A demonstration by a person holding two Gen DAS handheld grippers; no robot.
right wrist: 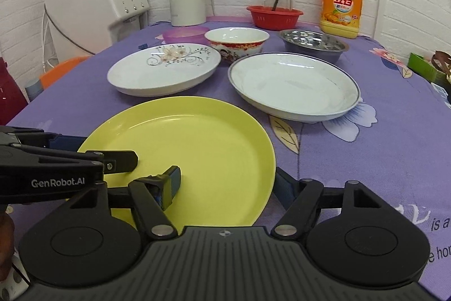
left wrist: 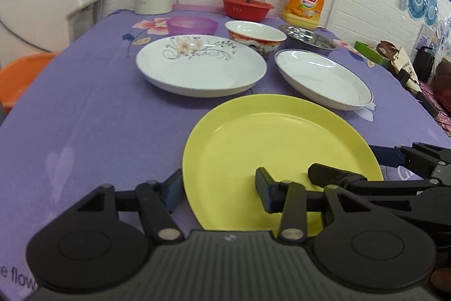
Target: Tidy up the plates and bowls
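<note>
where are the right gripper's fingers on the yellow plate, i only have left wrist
Observer: The right gripper is open, with one finger over the yellow plate and the other outside its right rim.
Operator: is the blue-rimmed plate touching the yellow one
Observer: No, the right wrist view shows purple tablecloth between them.
Operator: and the steel bowl against the patterned bowl
Observer: Apart; a strip of cloth shows between them.
</note>
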